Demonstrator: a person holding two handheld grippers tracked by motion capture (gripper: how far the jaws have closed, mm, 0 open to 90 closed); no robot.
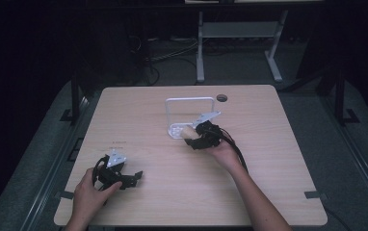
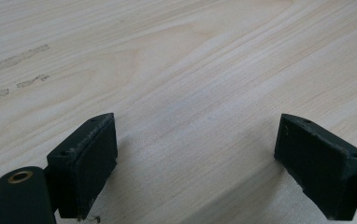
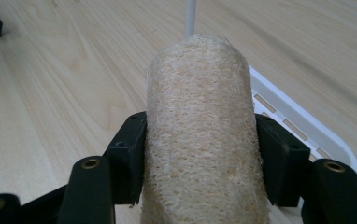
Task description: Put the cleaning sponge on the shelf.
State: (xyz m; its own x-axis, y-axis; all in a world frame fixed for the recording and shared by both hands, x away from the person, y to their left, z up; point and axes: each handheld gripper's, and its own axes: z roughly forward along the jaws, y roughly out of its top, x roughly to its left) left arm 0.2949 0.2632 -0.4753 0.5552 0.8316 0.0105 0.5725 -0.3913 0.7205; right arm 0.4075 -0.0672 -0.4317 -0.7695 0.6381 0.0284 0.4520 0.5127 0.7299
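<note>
Here, a person works at a pale wooden tabletop with 2 handheld grippers. The right gripper has its jaws clamped on a beige loofah roll, held at the front edge of a white wire rack near the tabletop's middle. The left gripper rests near the front left corner, jaws spread wide with nothing between them. Judging by this, the pick-up is done; setting the roll on the rack's base appears to be what remains.
</note>
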